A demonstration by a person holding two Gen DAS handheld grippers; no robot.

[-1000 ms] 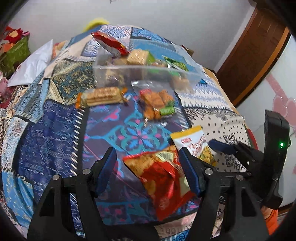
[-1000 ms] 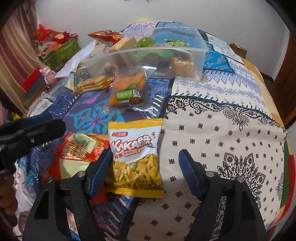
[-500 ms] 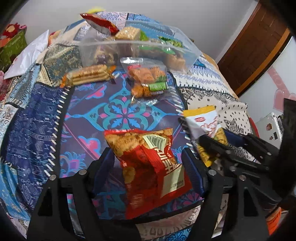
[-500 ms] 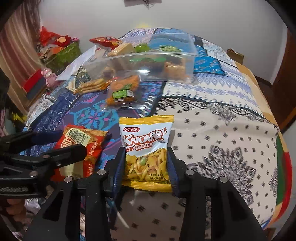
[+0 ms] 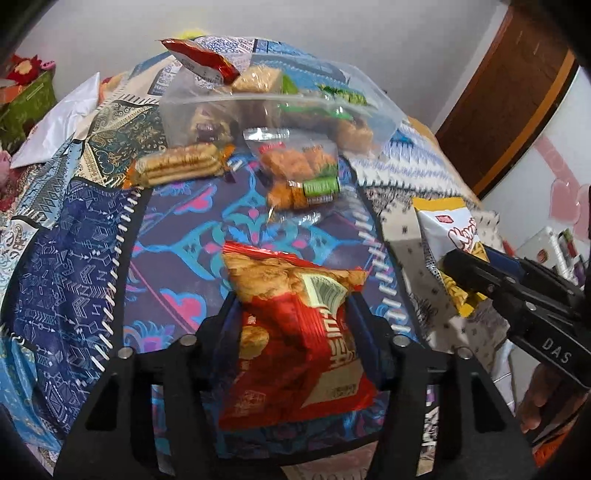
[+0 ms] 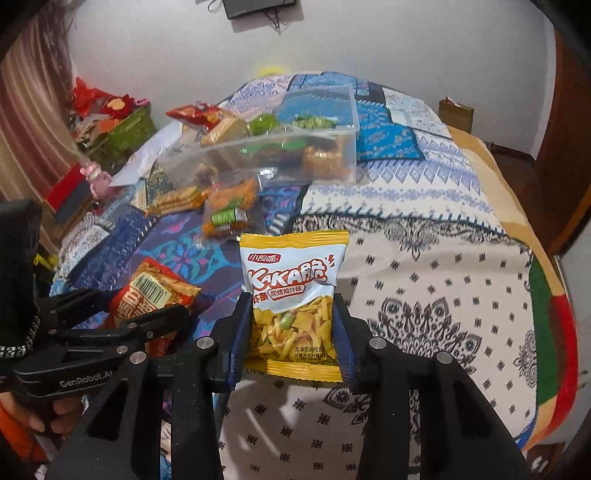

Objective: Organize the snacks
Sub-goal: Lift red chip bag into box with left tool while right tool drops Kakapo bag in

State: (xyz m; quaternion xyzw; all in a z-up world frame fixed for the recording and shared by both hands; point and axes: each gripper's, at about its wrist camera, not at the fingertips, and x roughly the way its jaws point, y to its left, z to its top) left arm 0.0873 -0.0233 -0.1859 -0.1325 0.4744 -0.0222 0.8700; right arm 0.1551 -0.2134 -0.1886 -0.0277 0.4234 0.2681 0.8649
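only right view shows wall monitor (image 6: 258, 7).

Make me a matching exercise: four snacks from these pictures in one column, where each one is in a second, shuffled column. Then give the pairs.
Snacks
1. red chip bag
2. yellow-and-white KAKA bag
3. biscuit sleeve
4. clear bag of orange snacks

Places
A. between the fingers of the right gripper
B. on the quilt, in front of the left part of the clear bin
C. between the fingers of the left gripper
D. on the quilt, in front of the bin's middle

Pairs: 1-C, 2-A, 3-B, 4-D
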